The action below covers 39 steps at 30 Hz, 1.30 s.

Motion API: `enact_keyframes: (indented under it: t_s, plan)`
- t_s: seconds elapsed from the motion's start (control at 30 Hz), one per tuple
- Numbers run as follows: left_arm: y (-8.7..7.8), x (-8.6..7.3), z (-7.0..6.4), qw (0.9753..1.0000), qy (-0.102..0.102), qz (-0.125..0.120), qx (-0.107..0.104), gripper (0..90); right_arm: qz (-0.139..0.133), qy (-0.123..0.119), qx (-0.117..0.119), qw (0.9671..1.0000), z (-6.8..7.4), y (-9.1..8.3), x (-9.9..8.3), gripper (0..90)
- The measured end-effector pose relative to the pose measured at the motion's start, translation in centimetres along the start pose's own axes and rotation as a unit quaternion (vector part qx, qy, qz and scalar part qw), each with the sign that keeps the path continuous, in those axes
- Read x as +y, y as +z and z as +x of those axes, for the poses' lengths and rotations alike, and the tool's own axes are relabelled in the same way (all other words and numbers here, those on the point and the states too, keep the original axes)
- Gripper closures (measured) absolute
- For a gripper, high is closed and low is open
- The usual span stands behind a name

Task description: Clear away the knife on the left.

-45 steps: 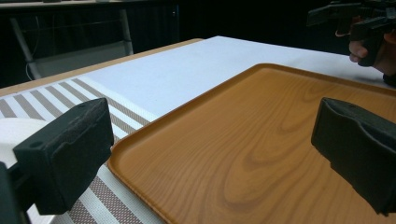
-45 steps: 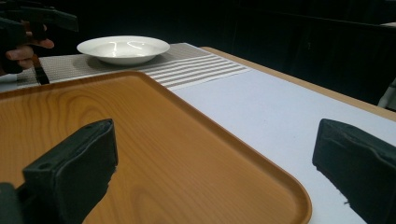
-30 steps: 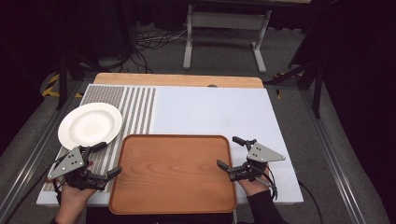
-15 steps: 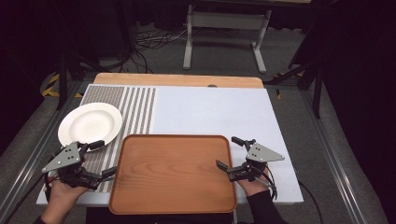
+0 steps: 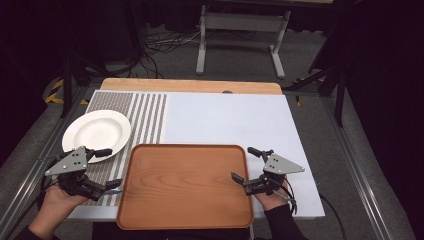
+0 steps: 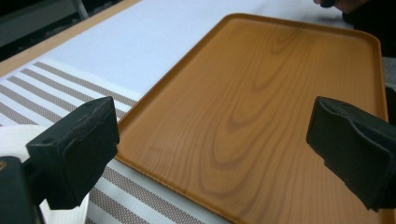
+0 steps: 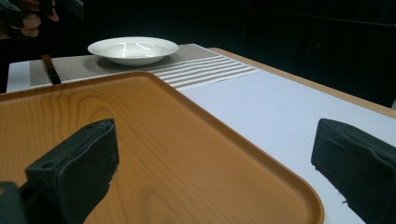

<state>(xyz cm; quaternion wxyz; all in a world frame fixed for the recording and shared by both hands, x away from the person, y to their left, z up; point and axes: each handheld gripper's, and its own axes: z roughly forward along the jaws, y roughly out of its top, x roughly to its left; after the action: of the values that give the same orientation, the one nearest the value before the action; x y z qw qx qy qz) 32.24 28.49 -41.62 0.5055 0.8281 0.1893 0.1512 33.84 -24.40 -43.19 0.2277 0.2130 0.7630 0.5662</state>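
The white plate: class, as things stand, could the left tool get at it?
Probably yes. The left tool is open beside the white plate, one jaw near its rim, nothing between them. The wooden tray lies off to the side.

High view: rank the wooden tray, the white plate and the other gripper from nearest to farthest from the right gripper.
From the right gripper, at the table's near right:
1. Wooden tray, immediately to its left, its right edge just beside the open jaws.
2. Left gripper, across the tray, near left.
3. White plate, on the striped mat, far left.
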Motion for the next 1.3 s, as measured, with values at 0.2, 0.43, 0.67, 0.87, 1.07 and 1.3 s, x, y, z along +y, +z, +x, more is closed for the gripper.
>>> enact_keyframes:
  t_s: [0.2,0.43,0.67,0.87,1.07,1.3]
  plan:
    - [-0.2,0.0,0.5,0.9996,0.001,0.029,-0.009,4.3,-0.003,0.001,0.002,1.0000,0.0,-0.1,0.0,1.5]
    - [-0.8,0.4,0.8,0.9975,0.014,0.068,-0.014,5.8,-0.001,0.001,0.004,1.0000,0.0,0.0,-0.1,1.5]
    - [-1.1,1.0,1.2,0.9929,0.024,0.113,-0.028,6.4,-0.001,0.000,0.004,1.0000,-0.1,-0.2,-0.1,1.5]
    - [-1.5,1.2,1.6,0.9881,0.033,0.146,-0.036,6.7,-0.001,-0.001,0.004,1.0000,-0.1,-0.1,-0.1,1.5]
    - [-2.0,1.2,1.9,0.9842,0.037,0.168,-0.043,7.6,-0.004,0.001,0.005,1.0000,-0.1,-0.2,-0.2,1.5]
    - [-2.2,0.9,2.3,0.9775,0.048,0.200,-0.046,8.8,-0.004,0.001,0.005,1.0000,-0.1,-0.2,-0.2,1.5]
